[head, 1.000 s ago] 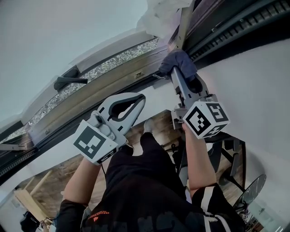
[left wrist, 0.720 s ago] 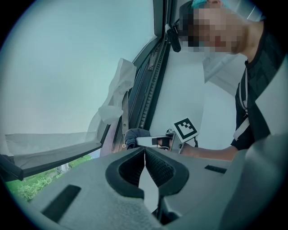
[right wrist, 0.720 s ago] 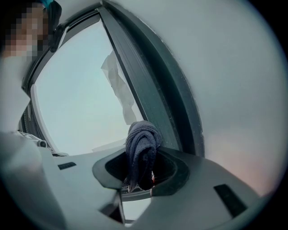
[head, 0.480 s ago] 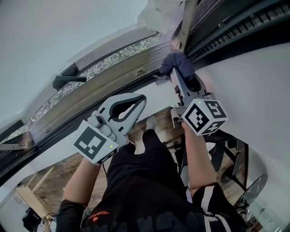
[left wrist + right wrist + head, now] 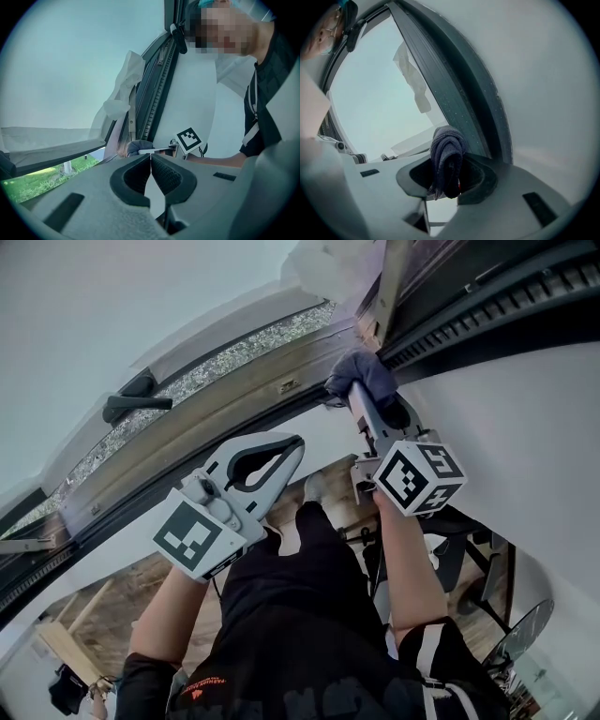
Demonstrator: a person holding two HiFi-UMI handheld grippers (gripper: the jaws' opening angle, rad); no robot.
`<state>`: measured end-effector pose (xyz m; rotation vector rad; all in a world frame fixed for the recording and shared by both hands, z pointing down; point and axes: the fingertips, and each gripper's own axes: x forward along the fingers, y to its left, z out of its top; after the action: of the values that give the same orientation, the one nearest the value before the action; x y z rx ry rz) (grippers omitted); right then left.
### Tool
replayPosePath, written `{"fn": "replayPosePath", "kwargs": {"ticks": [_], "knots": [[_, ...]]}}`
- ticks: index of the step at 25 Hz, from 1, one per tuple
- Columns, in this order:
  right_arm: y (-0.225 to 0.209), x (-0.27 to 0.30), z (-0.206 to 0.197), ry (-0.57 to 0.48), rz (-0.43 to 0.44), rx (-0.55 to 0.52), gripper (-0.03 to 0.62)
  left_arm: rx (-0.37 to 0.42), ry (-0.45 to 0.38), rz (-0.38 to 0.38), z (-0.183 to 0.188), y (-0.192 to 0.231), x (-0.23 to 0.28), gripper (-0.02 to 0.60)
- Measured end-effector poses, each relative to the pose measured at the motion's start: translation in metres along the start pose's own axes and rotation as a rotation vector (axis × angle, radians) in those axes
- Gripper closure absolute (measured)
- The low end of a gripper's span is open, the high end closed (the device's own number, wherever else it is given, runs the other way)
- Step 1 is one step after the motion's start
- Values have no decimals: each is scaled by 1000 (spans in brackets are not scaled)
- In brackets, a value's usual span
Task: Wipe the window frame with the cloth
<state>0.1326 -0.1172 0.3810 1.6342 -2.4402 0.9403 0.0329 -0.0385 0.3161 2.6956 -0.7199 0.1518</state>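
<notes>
A dark blue-grey cloth (image 5: 363, 376) is bunched in my right gripper (image 5: 366, 390), which is shut on it and presses it against the window frame (image 5: 234, 399) near the corner where the sash meets the upright. In the right gripper view the cloth (image 5: 446, 157) hangs folded between the jaws, beside the dark frame channel (image 5: 454, 101). My left gripper (image 5: 298, 444) hovers below the frame, jaws shut with nothing between them; in the left gripper view its pads (image 5: 161, 174) meet, and the cloth (image 5: 137, 147) shows beyond.
A black window handle (image 5: 131, 405) sits on the sash at the left. A crumpled white curtain (image 5: 333, 263) hangs at the top. A white wall (image 5: 525, 427) runs along the right. Below are the person's legs, a wooden floor and a chair base (image 5: 483, 568).
The right gripper with the cloth has slid a little up along the frame toward the corner. The left gripper has stayed almost still.
</notes>
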Motion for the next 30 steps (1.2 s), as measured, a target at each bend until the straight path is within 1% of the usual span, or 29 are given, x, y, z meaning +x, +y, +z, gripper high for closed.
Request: {"fn": "replayPosePath", "kwargs": {"ticks": [8,14,17,21,24,26,27,30], "knots": [[-10,7,-16,34,-1,47,482,-14,28,10,-6,2,6,561],[-14,10,-25,55,-6,89,482,-13,5,-2,-5,-1,6,561],[-16,11,-27,67,-7,96,482,-11,27,18,-7,0,5,561],[-16,12,-29,81,-8,97,482,-12,19,17,-9,-2,2,561],[-13,12,-31,85,-4,96,482,-17,29,30,-11,-2,-2,561],[-10,12,-33,89,2,94,482,-21,15,31,-11,-3,-4,561],[-8,12,-34,92,6,92,482,-27,8,29,-10,-5,-6,561],[0,13,-39,104,19,83,482,-61,29,41,-15,-7,-14,561]]}}
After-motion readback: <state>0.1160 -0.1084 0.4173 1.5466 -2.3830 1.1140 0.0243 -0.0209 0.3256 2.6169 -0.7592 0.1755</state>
